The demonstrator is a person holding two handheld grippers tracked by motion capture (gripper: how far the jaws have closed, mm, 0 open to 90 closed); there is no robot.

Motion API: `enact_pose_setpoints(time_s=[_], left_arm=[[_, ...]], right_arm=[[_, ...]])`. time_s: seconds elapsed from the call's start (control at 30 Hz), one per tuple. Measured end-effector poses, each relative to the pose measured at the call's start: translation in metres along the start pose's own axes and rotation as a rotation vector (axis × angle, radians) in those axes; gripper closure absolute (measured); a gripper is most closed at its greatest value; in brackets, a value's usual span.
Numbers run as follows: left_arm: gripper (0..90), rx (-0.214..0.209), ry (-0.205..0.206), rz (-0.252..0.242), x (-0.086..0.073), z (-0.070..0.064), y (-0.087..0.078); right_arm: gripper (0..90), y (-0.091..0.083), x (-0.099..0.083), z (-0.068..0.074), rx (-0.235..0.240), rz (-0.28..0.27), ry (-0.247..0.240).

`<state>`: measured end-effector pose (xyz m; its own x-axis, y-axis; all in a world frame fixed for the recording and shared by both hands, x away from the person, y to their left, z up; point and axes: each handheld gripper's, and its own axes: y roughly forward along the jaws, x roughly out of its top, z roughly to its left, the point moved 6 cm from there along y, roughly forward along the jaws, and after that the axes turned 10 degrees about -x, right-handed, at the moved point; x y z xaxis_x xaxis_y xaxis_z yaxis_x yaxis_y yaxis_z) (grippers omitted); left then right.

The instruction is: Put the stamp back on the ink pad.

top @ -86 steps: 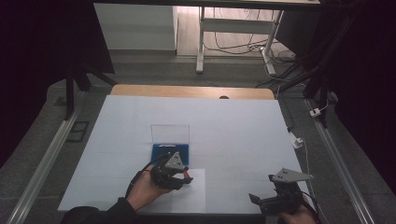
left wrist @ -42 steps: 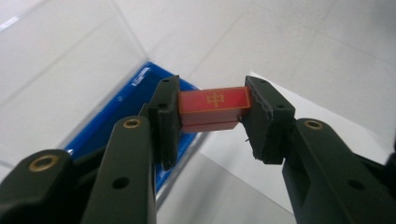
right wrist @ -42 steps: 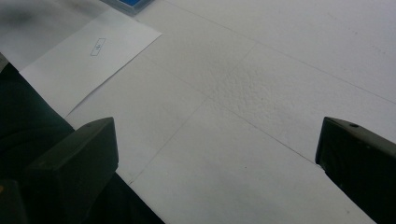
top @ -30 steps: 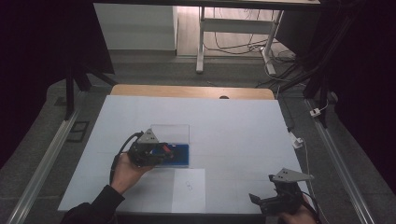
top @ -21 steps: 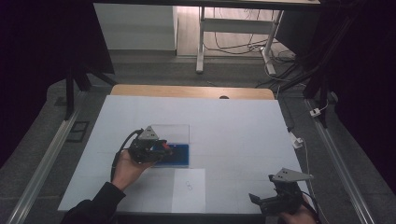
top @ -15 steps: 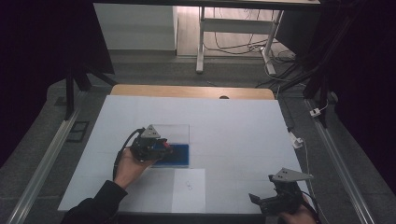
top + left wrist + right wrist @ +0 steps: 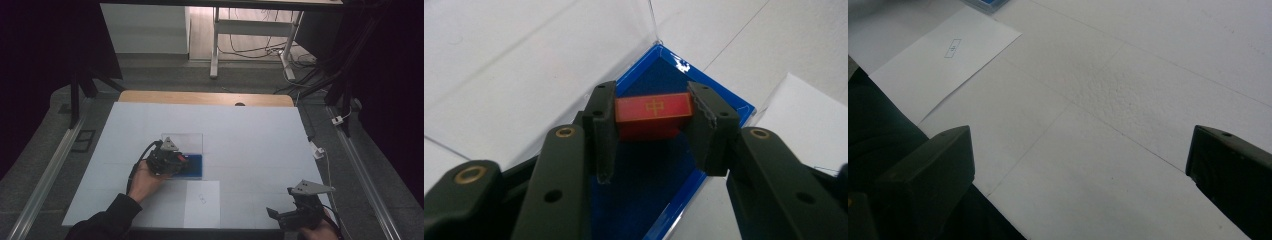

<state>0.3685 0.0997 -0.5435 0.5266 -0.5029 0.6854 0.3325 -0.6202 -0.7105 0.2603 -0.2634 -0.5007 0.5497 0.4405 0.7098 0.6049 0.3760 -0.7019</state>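
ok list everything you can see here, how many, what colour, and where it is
Red rectangular block with gold mark: one, red, clamped between the left tool's jaws over the blue tray.
Blue-floored tray with clear plastic walls: one, blue and clear, left of table centre.
White paper sheet with small printed mark: one, white, near edge, just in front of the tray.
White table: one, white, under everything.
Left tool: one, black, at the tray.
Right tool: one, black, open, near right corner.

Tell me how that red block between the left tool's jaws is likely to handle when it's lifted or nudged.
The red block looks rigid, since its edges stay straight between the jaws. Its flat faces suggest it will slide, not roll. The glossy top hints it may slip, though the left tool has ridged pads.
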Motion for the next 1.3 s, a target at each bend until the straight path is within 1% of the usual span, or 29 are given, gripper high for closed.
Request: enact_pose_setpoints(time_s=[0.1,0.2,0.33,0.47,0.63,0.7,0.87,0.97,1.03,1.2,1.23,1.27,1.3], left_arm=[[58.0,0.006,0.01,0.014,-0.001,-0.001,0.004],[57.9,0.018,0.018,0.014,-0.001,-0.002,0.004],[58.1,0.021,0.005,0.012,-0.001,-0.002,0.005],[58.0,0.021,0.003,0.011,-0.001,-0.002,0.005],[57.3,0.026,0.015,0.025,0.0,-0.003,0.005],[56.6,0.036,0.017,0.028,0.001,-0.003,0.005],[50.5,0.057,0.009,0.014,0.003,-0.002,0.001],[46.1,0.055,-0.005,0.001,0.004,-0.001,-0.001],[41.5,0.05,-0.019,-0.012,0.005,-0.001,-0.003],[29.0,0.011,-0.055,-0.048,0.009,-0.002,-0.01],[23.1,0.008,-0.062,-0.049,0.009,-0.002,-0.01],[20.1,0.001,-0.067,-0.053,0.009,-0.002,-0.012],[18.2,-0.015,-0.071,-0.06,0.01,-0.002,-0.013]], right_arm=[[0.0,0.0,0.0,0.0,0.002,-0.002,0.002],[0.0,0.0,0.0,0.0,-0.001,-0.001,-0.001],[0.0,0.0,0.0,0.0,-0.002,-0.001,-0.001],[0.0,0.0,0.0,0.0,0.0,-0.002,0.001],[0.0,0.0,0.0,0.0,0.0,-0.003,0.001],[0.0,0.0,0.0,0.0,-0.001,-0.003,0.001],[0.0,-0.001,0.0,0.0,-0.001,-0.006,0.002],[0.0,-0.001,0.0,0.0,-0.001,-0.006,0.002],[0.0,-0.001,0.0,0.0,-0.002,-0.006,0.001],[0.0,-0.001,0.0,0.0,-0.001,-0.008,0.005],[0.0,-0.001,0.0,0.0,-0.001,-0.008,0.005],[0.0,-0.001,0.0,0.0,-0.001,-0.008,0.004],[0.0,-0.001,0.0,0.0,-0.001,-0.008,0.004]])
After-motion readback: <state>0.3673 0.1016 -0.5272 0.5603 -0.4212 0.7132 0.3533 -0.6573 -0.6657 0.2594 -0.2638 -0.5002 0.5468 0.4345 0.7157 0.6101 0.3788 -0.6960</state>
